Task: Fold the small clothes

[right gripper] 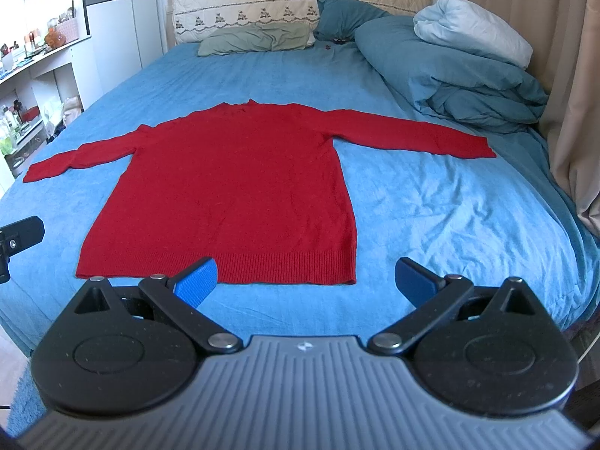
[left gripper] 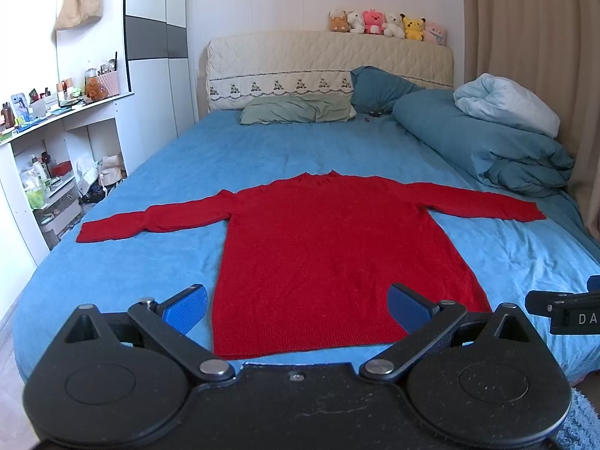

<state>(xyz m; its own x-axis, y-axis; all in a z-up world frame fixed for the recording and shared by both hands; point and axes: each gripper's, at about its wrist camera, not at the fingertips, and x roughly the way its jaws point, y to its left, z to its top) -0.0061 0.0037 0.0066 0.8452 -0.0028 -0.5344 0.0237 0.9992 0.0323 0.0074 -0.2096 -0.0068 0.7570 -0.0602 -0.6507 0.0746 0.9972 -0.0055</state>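
Observation:
A red long-sleeved sweater (left gripper: 330, 247) lies flat on the blue bed sheet (left gripper: 157, 270), both sleeves spread out, hem toward me. It also shows in the right wrist view (right gripper: 232, 187). My left gripper (left gripper: 296, 305) is open and empty, hovering near the hem at the bed's foot. My right gripper (right gripper: 307, 281) is open and empty, just in front of the hem's right corner. The right gripper's body shows at the right edge of the left wrist view (left gripper: 566, 311).
A rolled teal duvet (left gripper: 487, 142) and pale blanket (left gripper: 506, 101) lie at the bed's right. Pillows (left gripper: 300, 110) rest by the headboard (left gripper: 326, 63), with plush toys (left gripper: 386, 24) on top. Cluttered white shelves (left gripper: 56, 142) stand left. A curtain (left gripper: 532, 37) hangs right.

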